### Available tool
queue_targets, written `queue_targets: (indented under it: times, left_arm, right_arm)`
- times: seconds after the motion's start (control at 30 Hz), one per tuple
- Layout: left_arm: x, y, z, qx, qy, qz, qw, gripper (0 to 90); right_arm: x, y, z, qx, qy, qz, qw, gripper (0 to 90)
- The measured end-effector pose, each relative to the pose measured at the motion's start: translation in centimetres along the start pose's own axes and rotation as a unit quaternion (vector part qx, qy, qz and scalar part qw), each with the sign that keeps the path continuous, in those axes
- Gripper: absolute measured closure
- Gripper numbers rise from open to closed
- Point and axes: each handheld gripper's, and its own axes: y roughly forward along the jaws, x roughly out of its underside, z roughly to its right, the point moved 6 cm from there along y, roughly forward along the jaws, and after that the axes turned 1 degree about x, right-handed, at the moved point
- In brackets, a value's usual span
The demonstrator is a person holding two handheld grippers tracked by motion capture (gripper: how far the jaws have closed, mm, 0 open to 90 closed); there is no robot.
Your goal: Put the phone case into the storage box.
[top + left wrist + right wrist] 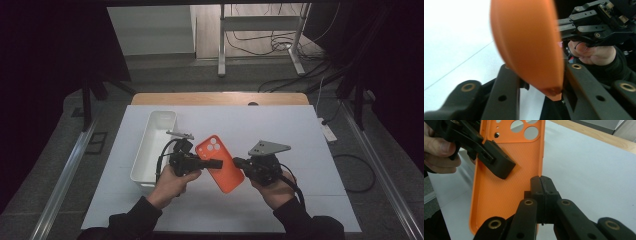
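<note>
An orange phone case (222, 170) with three camera holes is held tilted above the white table top (285, 130), between my two grippers. My left gripper (216, 163) reaches in from the left. In the left gripper view the case (529, 42) sits between my black jaws, and my left gripper (539, 82) grips its edge. In the right gripper view one of the left fingers (499, 165) presses on the case's textured inner face (499, 200). My right gripper (541, 186) is pinched shut on the case's right side wall, and in the high view it (237, 162) meets the case from the right.
A long white bin (150, 145) stands on the table to the left of my left hand. The wooden table edge (220, 98) runs along the back. Beyond it are a metal frame (260, 30) and cables on the floor.
</note>
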Motion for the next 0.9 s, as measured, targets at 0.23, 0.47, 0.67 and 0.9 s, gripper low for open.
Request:
queue_targets:
  times: [0.23,0.47,0.67,0.9]
  left_arm:
    - [0.12,0.02,-0.19,0.013,-0.038,0.007,0.9992,84.1]
    - [0.15,0.00,-0.05,0.008,-0.038,0.004,0.9992,86.2]
    - [0.19,-0.25,0.10,-0.016,-0.014,-0.013,0.9997,86.2]
    - [0.19,-0.84,0.13,-0.026,0.012,-0.020,0.9994,86.0]
  right_arm:
    - [-0.02,0.05,-0.16,-0.002,-0.003,0.002,1.0000,89.4]
    - [0.12,0.20,-0.13,-0.006,-0.001,0.001,1.0000,88.0]
    - [0.10,-0.12,-0.05,-0.019,0.016,0.004,0.9997,74.2]
    - [0.29,-0.51,0.26,-0.050,0.038,-0.009,0.9980,44.1]
